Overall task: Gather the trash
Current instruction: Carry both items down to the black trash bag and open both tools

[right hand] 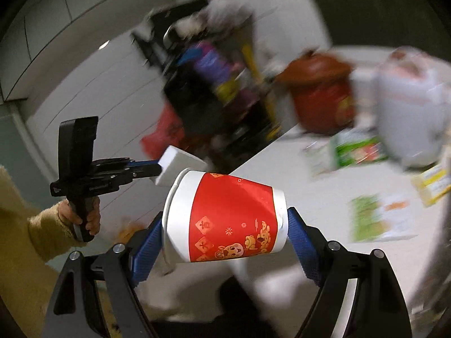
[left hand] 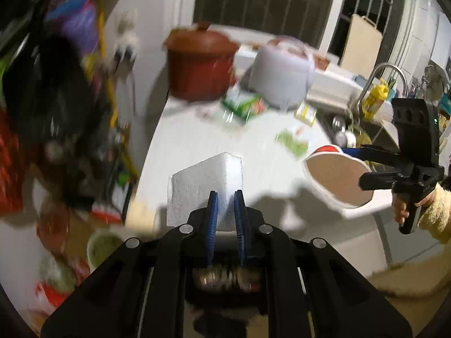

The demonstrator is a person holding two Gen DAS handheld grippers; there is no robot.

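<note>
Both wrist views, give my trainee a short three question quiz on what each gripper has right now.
1. True or false: the left gripper is shut on a white foam block.
2. What does the right gripper hold? A) red and white paper cup B) green packet C) brown clay pot
3. Fill in: the paper cup is held lying on its ____.

Key: 1 true. 2 A. 3 side; its fingers press rim and base. The green packet and brown clay pot sit on the counter.

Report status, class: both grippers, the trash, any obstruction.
Left gripper shut on foam block. Right gripper shut on paper cup. Wrappers remain on counter.
</note>
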